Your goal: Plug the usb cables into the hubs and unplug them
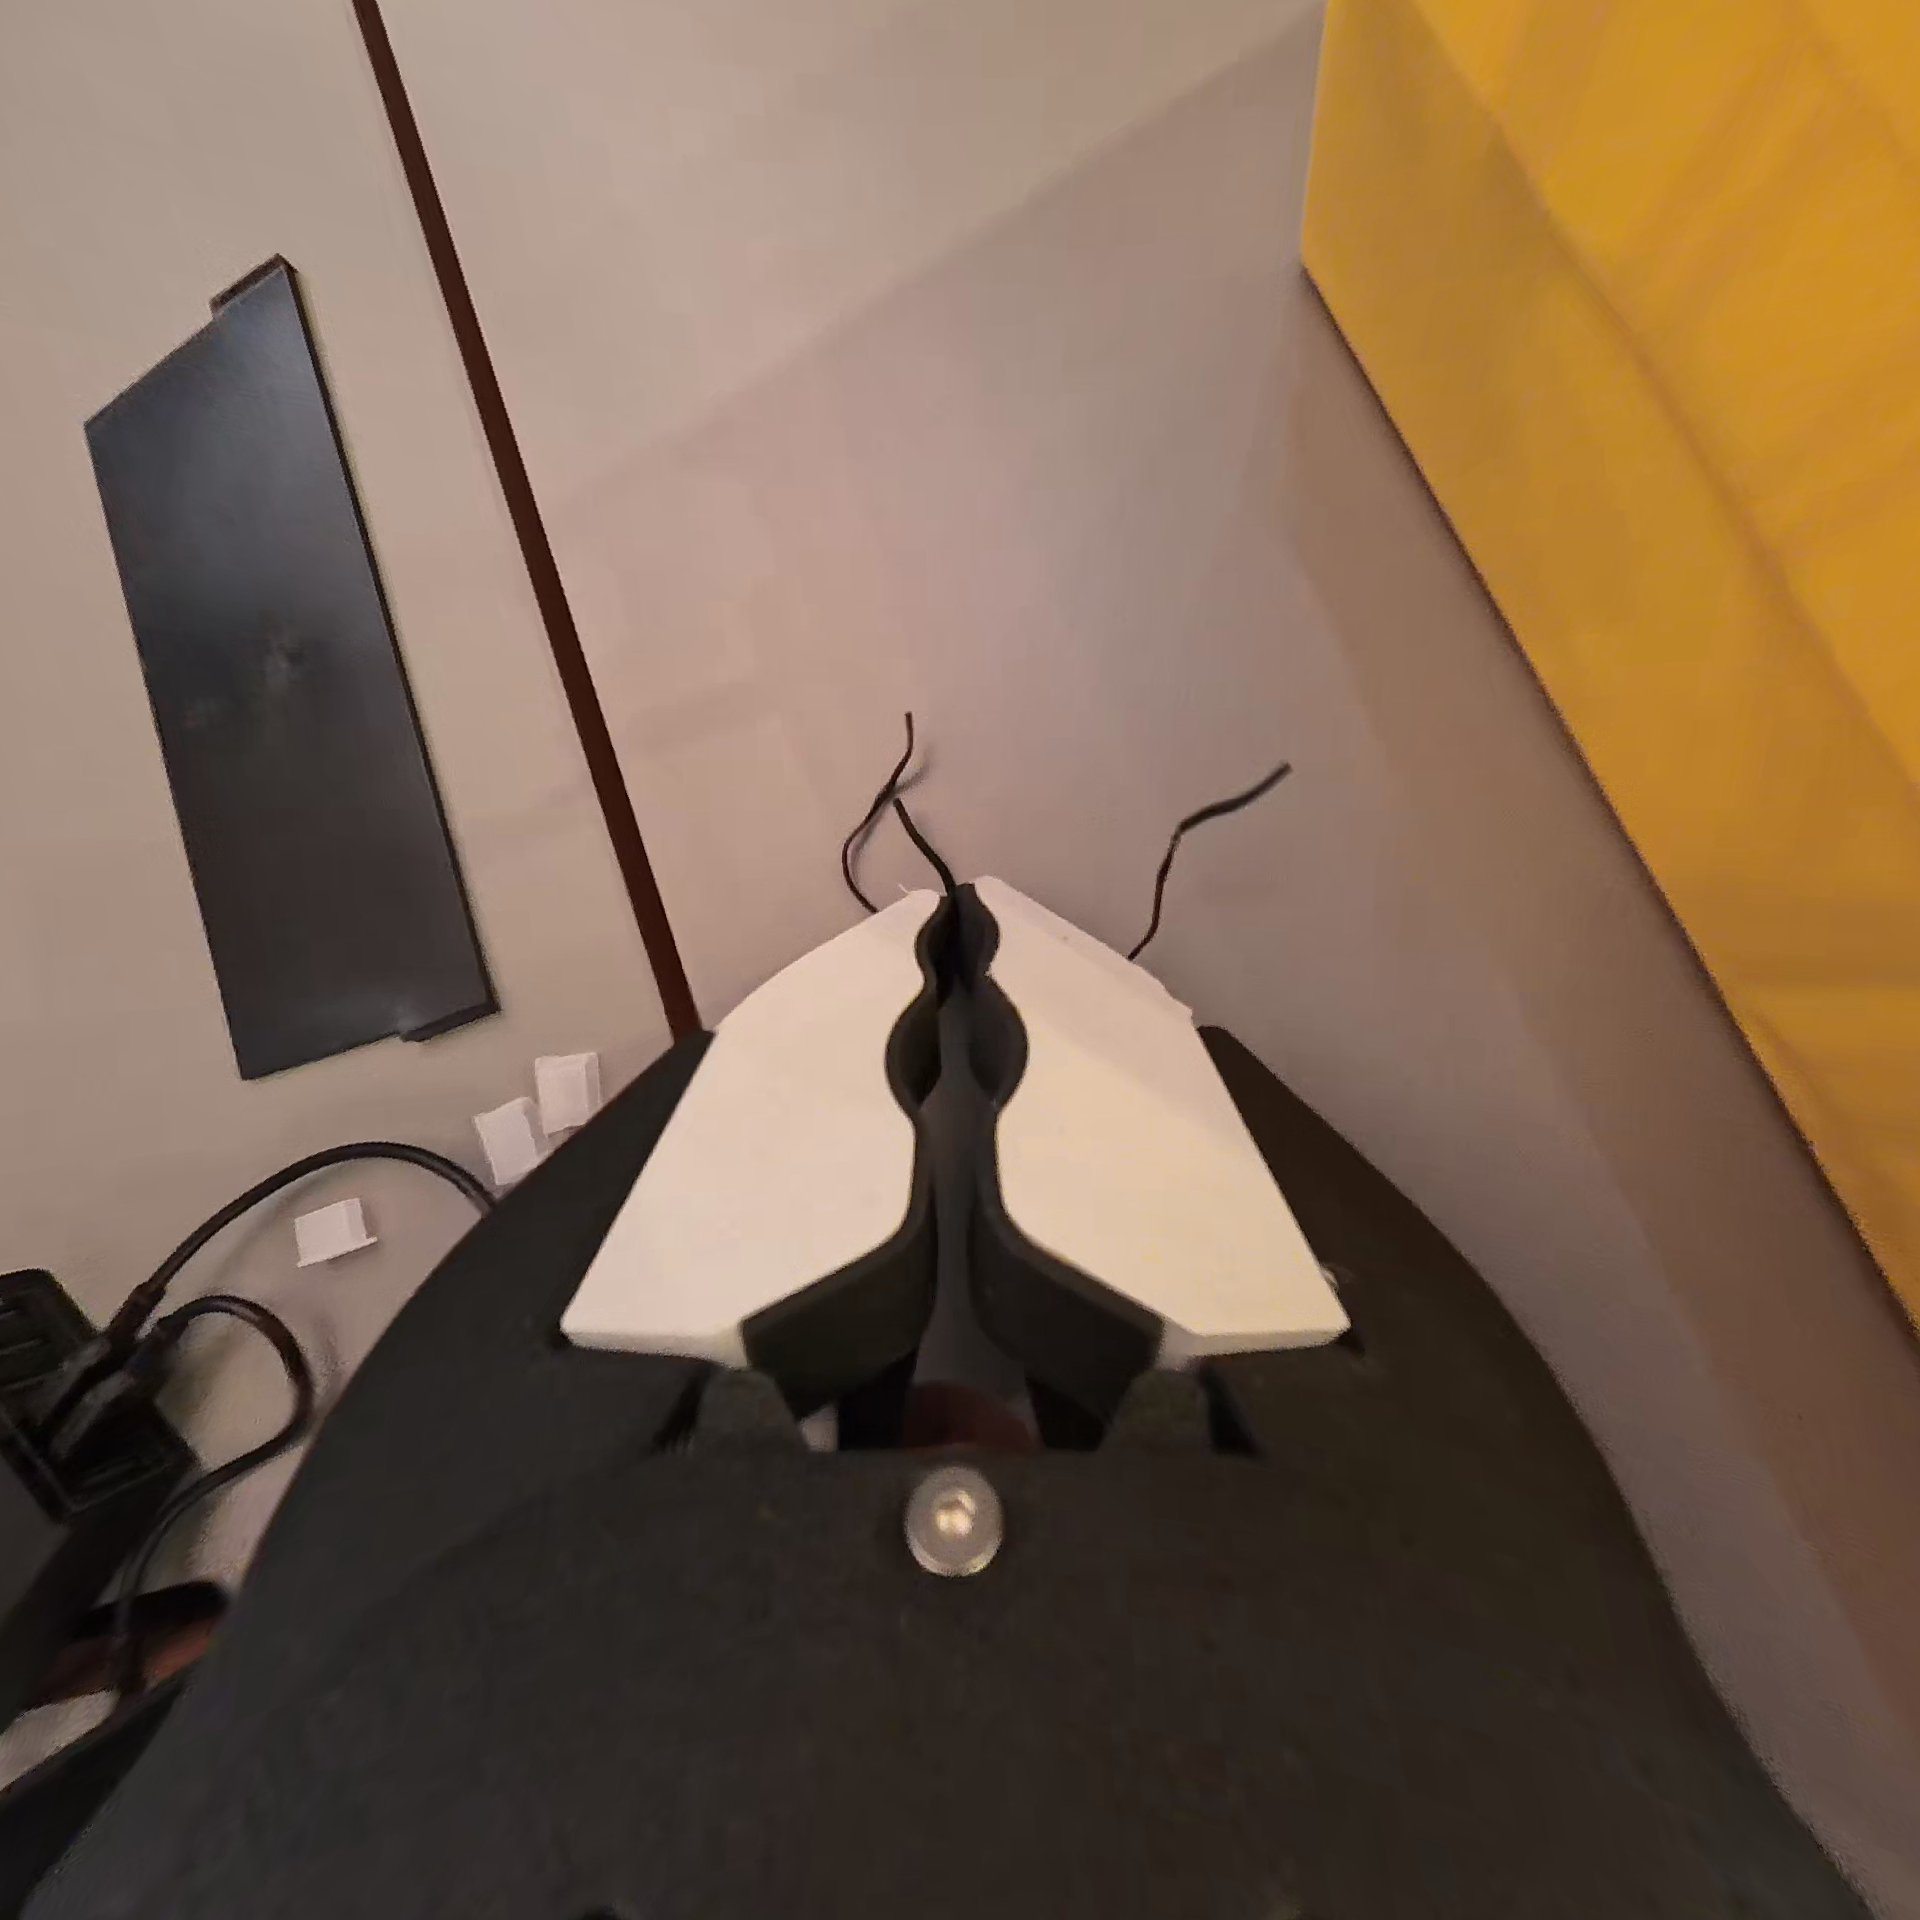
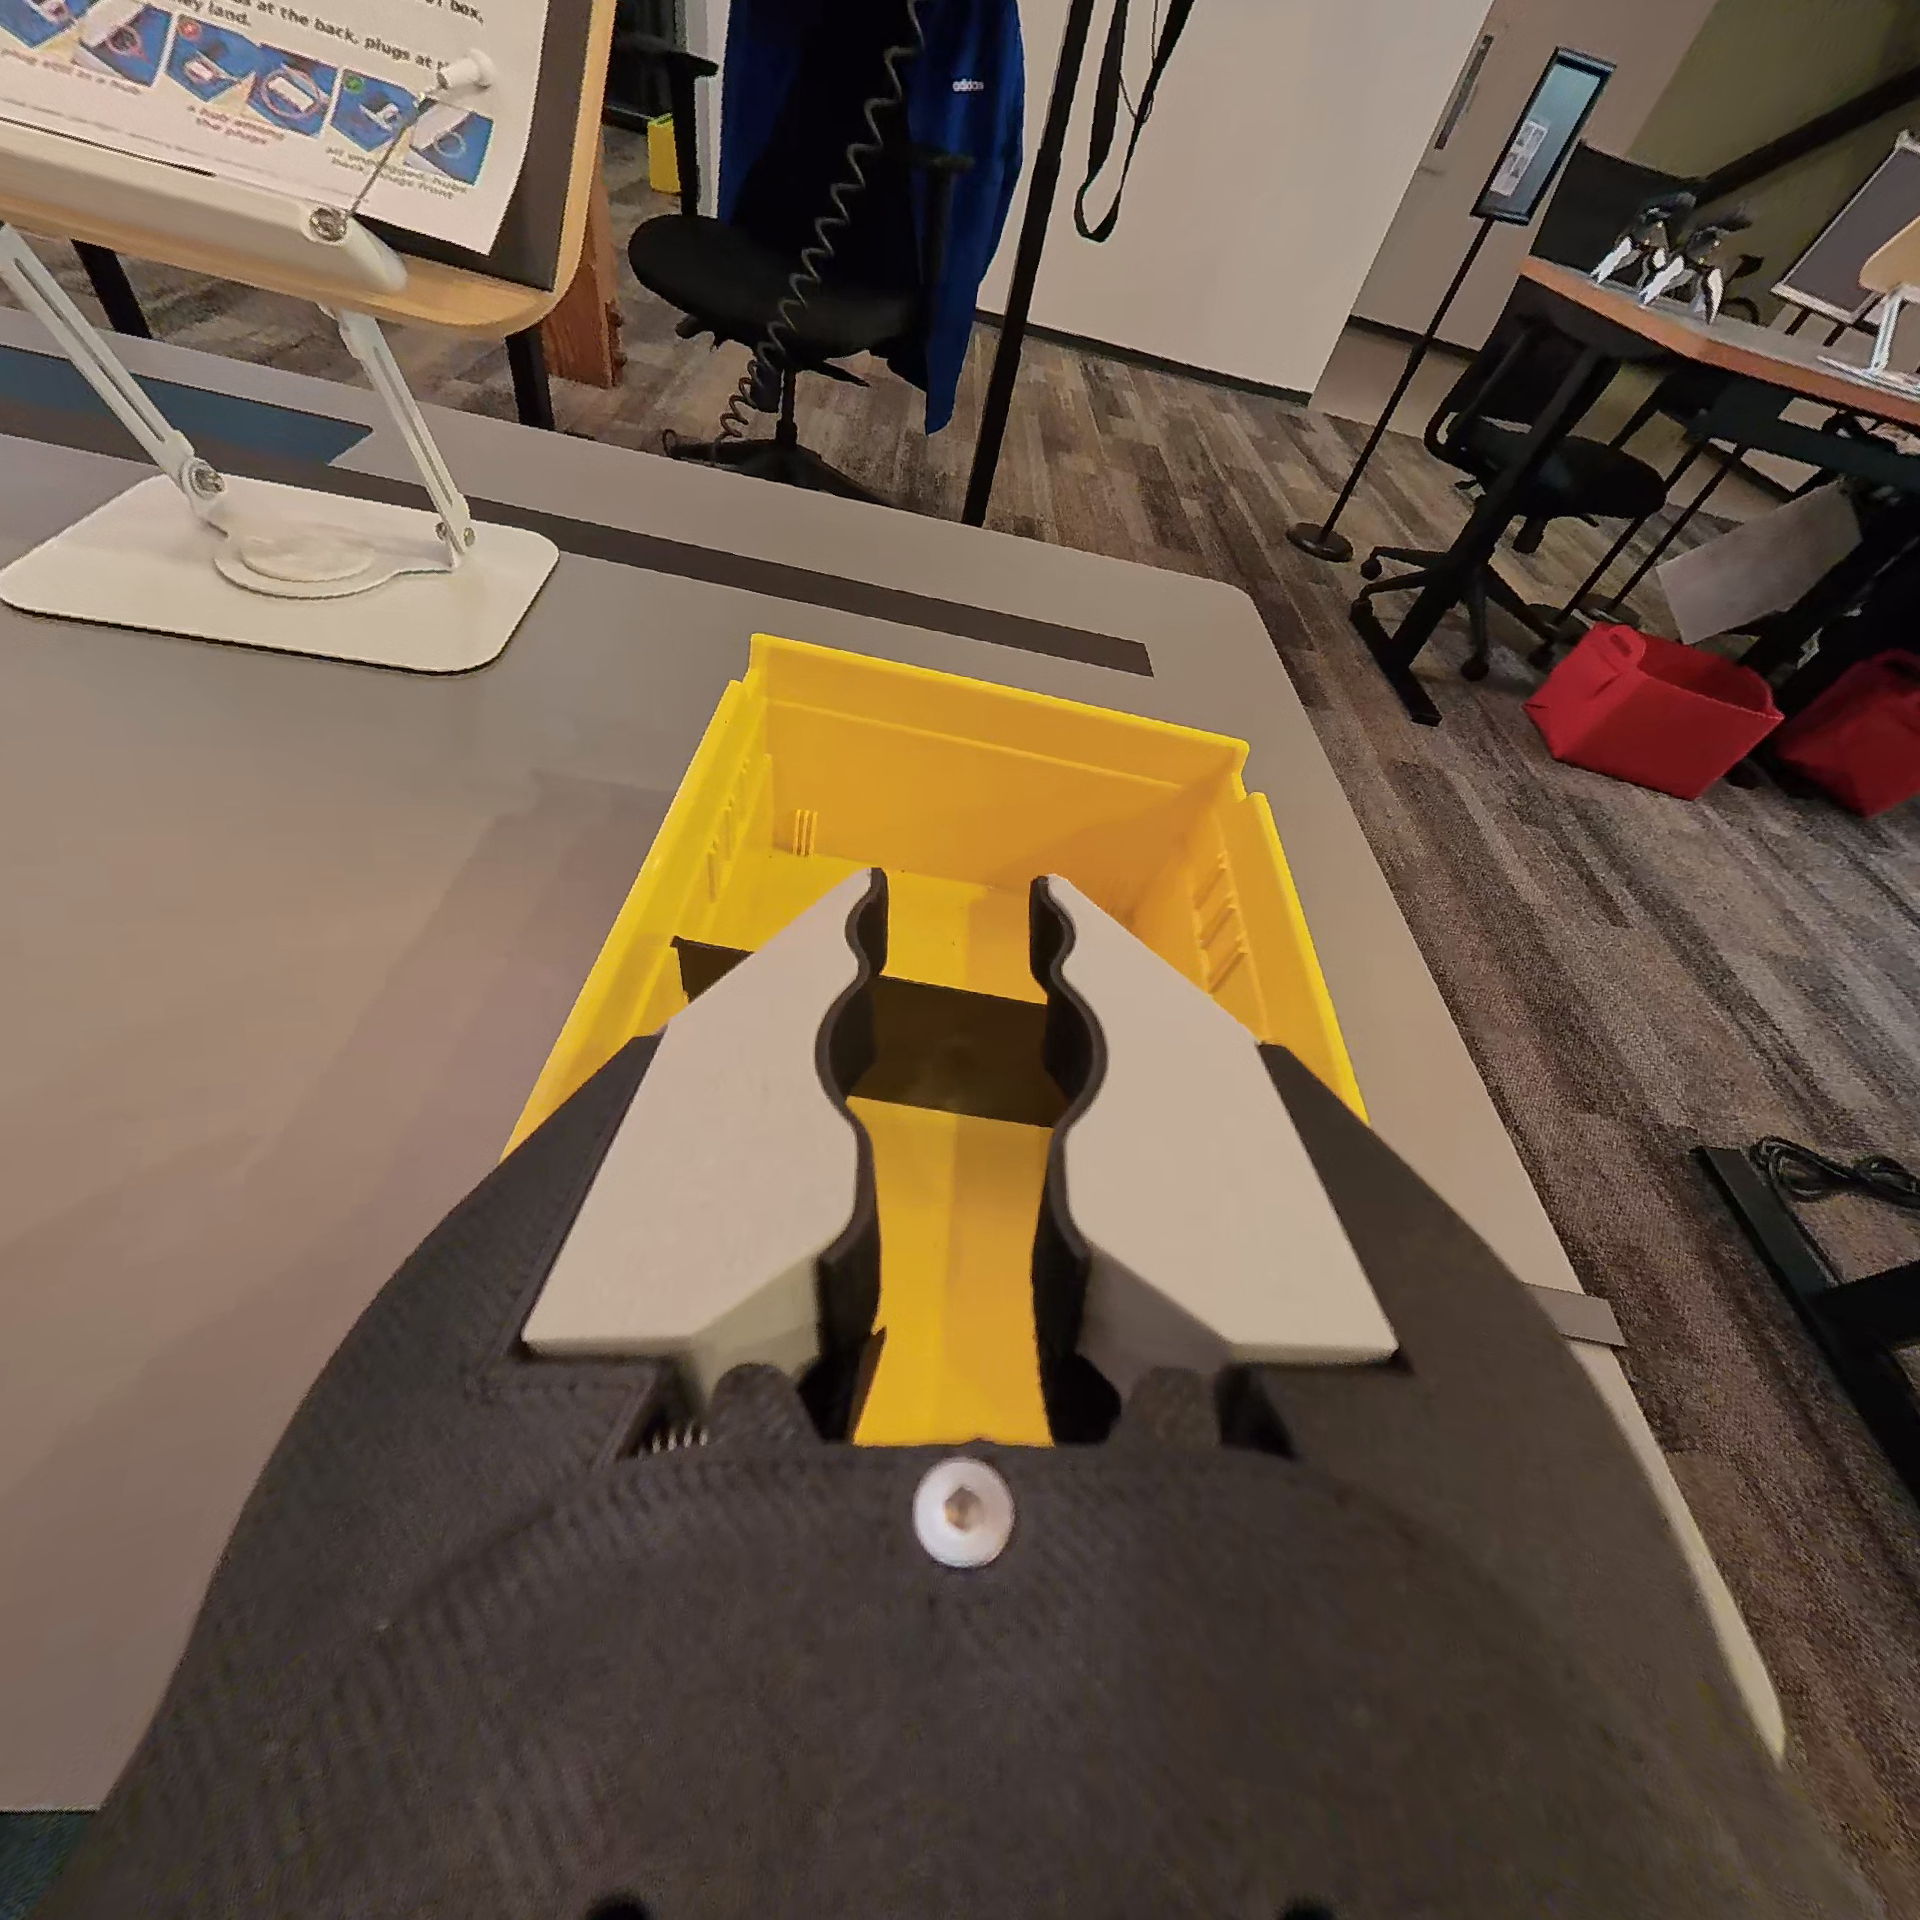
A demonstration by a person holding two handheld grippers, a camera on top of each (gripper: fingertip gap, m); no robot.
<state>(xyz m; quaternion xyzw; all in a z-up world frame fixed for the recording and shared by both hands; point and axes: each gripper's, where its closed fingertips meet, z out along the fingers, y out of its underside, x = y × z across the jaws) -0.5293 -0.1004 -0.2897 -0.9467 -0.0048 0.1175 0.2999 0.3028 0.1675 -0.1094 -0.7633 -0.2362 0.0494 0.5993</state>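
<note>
In the left wrist view my left gripper (image 1: 958,896) is shut, and a thin black wire (image 1: 920,831) comes out from between its fingertips. Two more thin black strands (image 1: 1195,862) stick out from behind the fingers, above the pale table (image 1: 1039,520). A black USB hub (image 1: 73,1403) with black cables (image 1: 260,1184) plugged in lies at the lower left. In the right wrist view my right gripper (image 2: 961,894) is open with nothing between its pads. It hangs over an open yellow bin (image 2: 997,727) that has a black divider (image 2: 951,1049) across it.
A flat black panel (image 1: 281,665) and small white clips (image 1: 561,1091) lie on the table to the left. The yellow bin's wall (image 1: 1662,520) stands to the right. A white document stand (image 2: 281,561) is at the back left. The table edge (image 2: 1403,831) runs on the right, with chairs and red bins (image 2: 1652,717) on the floor. Spacing between my two grippers at the tips: around 90 centimetres. About 25 centimetres separates my left fingertips from the black USB hub (image 1: 73,1403).
</note>
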